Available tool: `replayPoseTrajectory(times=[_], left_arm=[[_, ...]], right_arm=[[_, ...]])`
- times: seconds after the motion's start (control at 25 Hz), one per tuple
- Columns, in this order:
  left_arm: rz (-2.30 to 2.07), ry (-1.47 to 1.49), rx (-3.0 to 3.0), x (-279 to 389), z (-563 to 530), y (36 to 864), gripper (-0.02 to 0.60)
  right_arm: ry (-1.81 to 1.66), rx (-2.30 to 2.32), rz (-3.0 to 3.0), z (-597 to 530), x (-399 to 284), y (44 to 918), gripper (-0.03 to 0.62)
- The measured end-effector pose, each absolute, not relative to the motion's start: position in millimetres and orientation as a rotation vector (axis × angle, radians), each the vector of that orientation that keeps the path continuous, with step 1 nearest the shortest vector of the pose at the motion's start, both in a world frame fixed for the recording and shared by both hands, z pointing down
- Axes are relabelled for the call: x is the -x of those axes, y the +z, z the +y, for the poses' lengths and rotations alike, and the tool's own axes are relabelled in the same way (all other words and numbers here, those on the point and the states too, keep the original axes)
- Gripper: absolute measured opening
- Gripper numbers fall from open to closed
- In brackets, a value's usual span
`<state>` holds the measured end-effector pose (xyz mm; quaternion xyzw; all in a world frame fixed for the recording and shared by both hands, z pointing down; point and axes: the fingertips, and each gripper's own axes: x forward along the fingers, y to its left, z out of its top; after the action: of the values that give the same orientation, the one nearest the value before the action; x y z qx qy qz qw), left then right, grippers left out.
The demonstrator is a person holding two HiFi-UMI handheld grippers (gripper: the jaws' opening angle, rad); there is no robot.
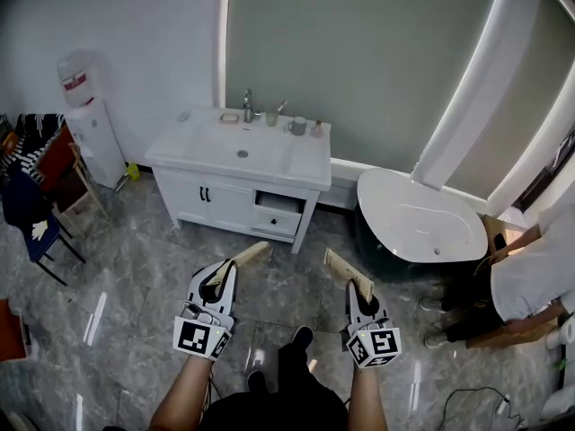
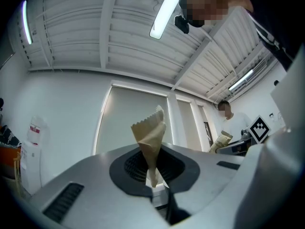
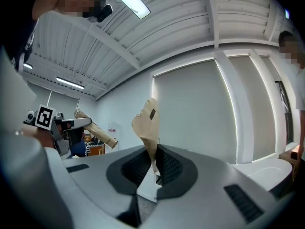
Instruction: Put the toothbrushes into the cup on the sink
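Each gripper holds a toothbrush in a brown paper wrapper. My left gripper (image 1: 225, 274) is shut on one wrapped toothbrush (image 1: 244, 259), which sticks up between its jaws (image 2: 151, 142). My right gripper (image 1: 359, 293) is shut on the other wrapped toothbrush (image 1: 346, 271), seen upright in the right gripper view (image 3: 147, 128). Both grippers hover side by side over the floor, well short of the white sink cabinet (image 1: 225, 164). A grey cup (image 1: 296, 126) stands at the back of the counter, right of the faucet (image 1: 248, 104).
A clear glass (image 1: 272, 117) and small bottle (image 1: 316, 129) also stand on the counter. A white bathtub (image 1: 418, 214) lies to the right, with a person (image 1: 530, 277) beside it. A water dispenser (image 1: 85, 115) and chairs (image 1: 36, 209) stand at the left. One cabinet drawer (image 1: 277, 215) is open.
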<state>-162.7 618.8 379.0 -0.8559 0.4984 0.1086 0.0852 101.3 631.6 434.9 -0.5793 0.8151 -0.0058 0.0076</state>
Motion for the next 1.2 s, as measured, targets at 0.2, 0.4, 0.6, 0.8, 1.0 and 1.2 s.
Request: replayPoseTrajectory(times=[0.2, 0.4, 0.6, 0.8, 1.0, 1.2], left_arm=[[1.487, 0.324, 2.543, 154, 598, 380, 0.038], [1.504, 0.319, 2.532, 140, 561, 384, 0.038], [1.53, 0.308, 2.53, 122, 511, 390, 0.038], [1.545, 0.295, 2.527, 106, 460, 393, 0.038], [1.566, 0.283, 2.527, 88, 413, 396, 0.038], [1.571, 0.277, 2.532, 72, 374, 396, 0.038]], right_arm=[[-0.018, 1.797, 2.549, 606, -109, 438, 0.049], [-0.015, 1.778, 2.558, 564, -124, 440, 0.049], [-0.02, 1.757, 2.576, 509, -140, 442, 0.049], [-0.033, 1.741, 2.591, 454, -154, 445, 0.049], [-0.039, 1.728, 2.611, 404, -170, 445, 0.049], [-0.067, 1.725, 2.618, 367, -185, 446, 0.049]])
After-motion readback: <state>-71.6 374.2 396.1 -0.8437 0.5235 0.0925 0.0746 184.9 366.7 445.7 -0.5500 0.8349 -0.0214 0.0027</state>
